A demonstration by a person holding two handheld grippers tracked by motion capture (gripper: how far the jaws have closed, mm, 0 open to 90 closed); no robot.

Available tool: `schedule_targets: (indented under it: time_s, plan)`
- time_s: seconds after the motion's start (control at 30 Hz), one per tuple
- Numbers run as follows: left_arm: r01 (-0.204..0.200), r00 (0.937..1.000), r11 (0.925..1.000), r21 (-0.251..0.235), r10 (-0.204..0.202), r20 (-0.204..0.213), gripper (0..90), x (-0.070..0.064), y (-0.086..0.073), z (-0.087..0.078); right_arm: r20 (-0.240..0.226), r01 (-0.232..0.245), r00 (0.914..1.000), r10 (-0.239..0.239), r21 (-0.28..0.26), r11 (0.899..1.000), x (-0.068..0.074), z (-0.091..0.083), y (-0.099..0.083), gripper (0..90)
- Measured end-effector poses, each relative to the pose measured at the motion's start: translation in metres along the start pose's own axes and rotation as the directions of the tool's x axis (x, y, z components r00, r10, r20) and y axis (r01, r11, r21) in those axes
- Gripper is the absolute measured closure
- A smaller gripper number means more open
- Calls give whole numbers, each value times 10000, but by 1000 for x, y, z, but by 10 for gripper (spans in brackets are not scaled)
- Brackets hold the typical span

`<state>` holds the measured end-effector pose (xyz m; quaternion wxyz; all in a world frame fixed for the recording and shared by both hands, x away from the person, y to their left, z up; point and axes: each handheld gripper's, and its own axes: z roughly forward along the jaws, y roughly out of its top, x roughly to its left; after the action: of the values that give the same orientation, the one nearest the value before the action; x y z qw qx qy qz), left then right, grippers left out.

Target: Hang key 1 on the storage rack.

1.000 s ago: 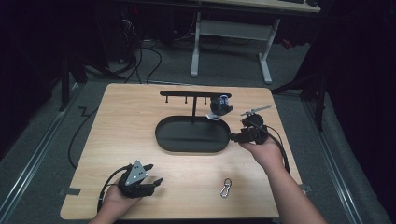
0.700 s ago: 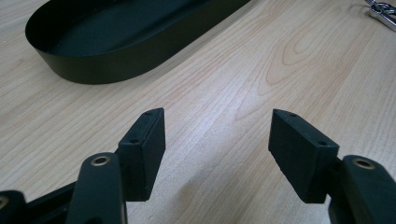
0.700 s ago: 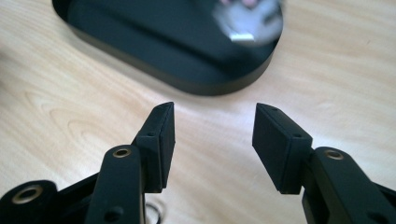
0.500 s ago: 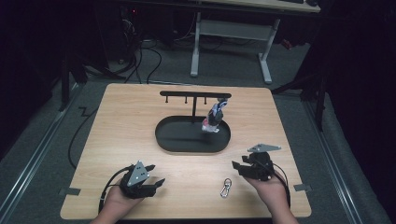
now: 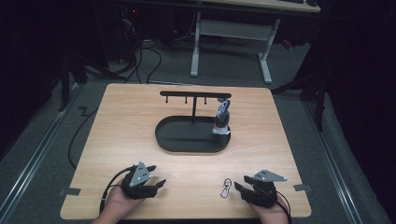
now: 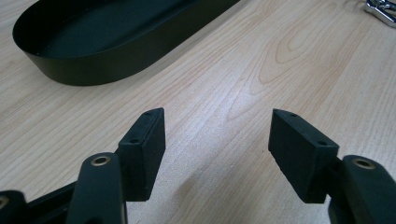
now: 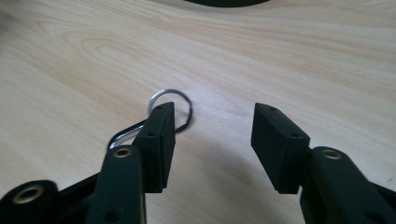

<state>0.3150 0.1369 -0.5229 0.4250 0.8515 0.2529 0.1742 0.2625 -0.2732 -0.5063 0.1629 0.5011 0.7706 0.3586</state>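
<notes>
A black oval tray point(image 5: 187, 142) sits mid-table, and a T-shaped stand point(image 5: 195, 95) with small hooks rises from it. From the stand's right end hangs a small grey keychain point(image 5: 222, 119), over the tray. A metal clip with a key ring point(image 5: 226, 187) lies flat near the front edge. My right gripper point(image 5: 239, 187) rests open just right of it. In the right gripper view the ring point(image 7: 180, 99) pokes out behind the left one of the gripper's point(image 7: 212, 126) jaws. At the front left my left gripper point(image 5: 159, 185) is open on bare wood, jaws point(image 6: 217, 135) empty.
The tray's rim point(image 6: 116, 60) lies ahead of the left gripper, with the clip point(image 6: 382, 8) at the far right of that view. Bare wood surrounds both grippers. Cables, a desk frame point(image 5: 231, 32) and dark floor lie beyond the table's far edge.
My right gripper has drawn back from the stand to the table's front right, beside the clip. The keychain stays hanging on the stand. The left gripper has not moved.
</notes>
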Motion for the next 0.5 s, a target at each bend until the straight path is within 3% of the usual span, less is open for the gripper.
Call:
schedule_targets:
  time_s: [0.03,0.17,0.27,0.33,0.4,0.5]
  plan:
    - [-1,10000,10000,11,1,9,372,0,0,0,-32,56,10000,-56,-82,10000,1,-1,0,528]
    - [-13,10000,10000,-9,13,7,373,-1,1,0,-35,166,9999,-167,-228,9996,9,-6,1,737]
    - [-19,10000,10000,21,19,-2,373,0,0,1,-389,520,9978,-529,-235,9984,18,-7,2,883]
    - [-2,10000,10000,65,2,16,373,1,0,2,-707,739,9947,-748,-146,9972,26,-4,3,900]
    - [-35,10000,10000,87,35,21,372,1,0,2,-1296,939,9872,-928,22,9956,34,1,2,900]
    - [-65,10000,10000,49,65,24,372,0,0,1,-1673,1549,9751,-1457,430,9870,52,14,-1,872]
